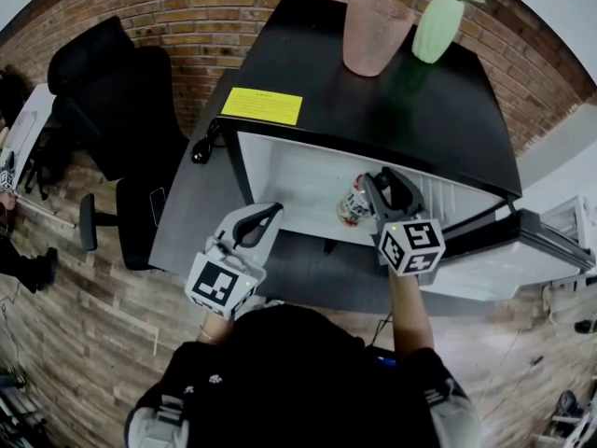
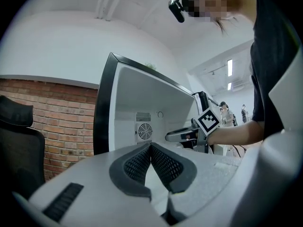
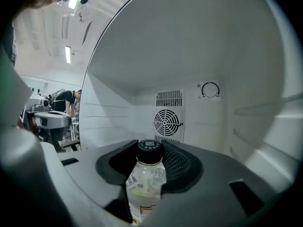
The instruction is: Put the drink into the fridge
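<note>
In the head view the fridge (image 1: 373, 101) stands open, its door (image 1: 522, 250) swung to the right, so the way in is free. The right tool (image 1: 382, 189) holds the bottle (image 1: 354, 203) upright at the mouth of the fridge, probably so that its base can be set down flat. The left tool (image 1: 269, 217) waits near the left front corner, out of the way.

In the left gripper view its jaws are pressed together with nothing between them.

In the right gripper view the jaws grip the bottle just under its black cap (image 3: 150, 147). The fan (image 3: 166, 122) on the far wall lies straight ahead. I judge the bottle is not yet put down.
</note>
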### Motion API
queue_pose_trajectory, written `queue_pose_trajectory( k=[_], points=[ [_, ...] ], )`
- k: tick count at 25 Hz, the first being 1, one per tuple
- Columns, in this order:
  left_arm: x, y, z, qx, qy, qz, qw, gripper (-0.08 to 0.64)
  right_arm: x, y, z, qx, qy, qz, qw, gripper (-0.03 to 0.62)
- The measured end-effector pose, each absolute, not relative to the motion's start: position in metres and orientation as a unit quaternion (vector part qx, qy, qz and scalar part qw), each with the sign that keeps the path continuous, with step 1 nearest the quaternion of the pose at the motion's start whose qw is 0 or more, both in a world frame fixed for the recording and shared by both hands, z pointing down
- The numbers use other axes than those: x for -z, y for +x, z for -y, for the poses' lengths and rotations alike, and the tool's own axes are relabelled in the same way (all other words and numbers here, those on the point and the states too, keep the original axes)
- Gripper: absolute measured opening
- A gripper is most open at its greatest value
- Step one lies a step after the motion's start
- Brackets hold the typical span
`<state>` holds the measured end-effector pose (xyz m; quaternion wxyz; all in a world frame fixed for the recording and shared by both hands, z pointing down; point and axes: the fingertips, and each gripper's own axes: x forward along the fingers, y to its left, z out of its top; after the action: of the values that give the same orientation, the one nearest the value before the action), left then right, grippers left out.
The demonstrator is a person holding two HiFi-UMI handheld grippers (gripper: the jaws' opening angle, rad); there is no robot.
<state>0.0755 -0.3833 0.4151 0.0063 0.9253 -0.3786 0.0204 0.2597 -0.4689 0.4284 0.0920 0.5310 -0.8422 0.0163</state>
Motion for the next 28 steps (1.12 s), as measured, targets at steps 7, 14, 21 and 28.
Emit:
queue_pose_trajectory(
  k=[7, 14, 21, 28],
  points=[
    [-0.416, 0.074, 0.384, -0.017, 0.924, 0.382, 0.01, 0.003, -0.44, 0.255, 0.483, -0.016, 0.523, 0.845, 0.113, 0.149],
    [-0.418, 0.073, 0.383, -0.016, 0.922, 0.386, 0.015, 0.003, -0.447, 0.259, 0.488, -0.023, 0.524, 0.843, 0.121, 0.15],
    [-0.42, 0.073, 0.38, -0.019, 0.922, 0.387, 0.017, 0.003, -0.447, 0.258, 0.488, -0.023, 0.524, 0.843, 0.12, 0.152],
    [-0.418, 0.071, 0.376, -0.024, 0.921, 0.389, 0.012, 0.003, -0.447, 0.258, 0.49, -0.026, 0.532, 0.838, 0.121, 0.163]
  ],
)
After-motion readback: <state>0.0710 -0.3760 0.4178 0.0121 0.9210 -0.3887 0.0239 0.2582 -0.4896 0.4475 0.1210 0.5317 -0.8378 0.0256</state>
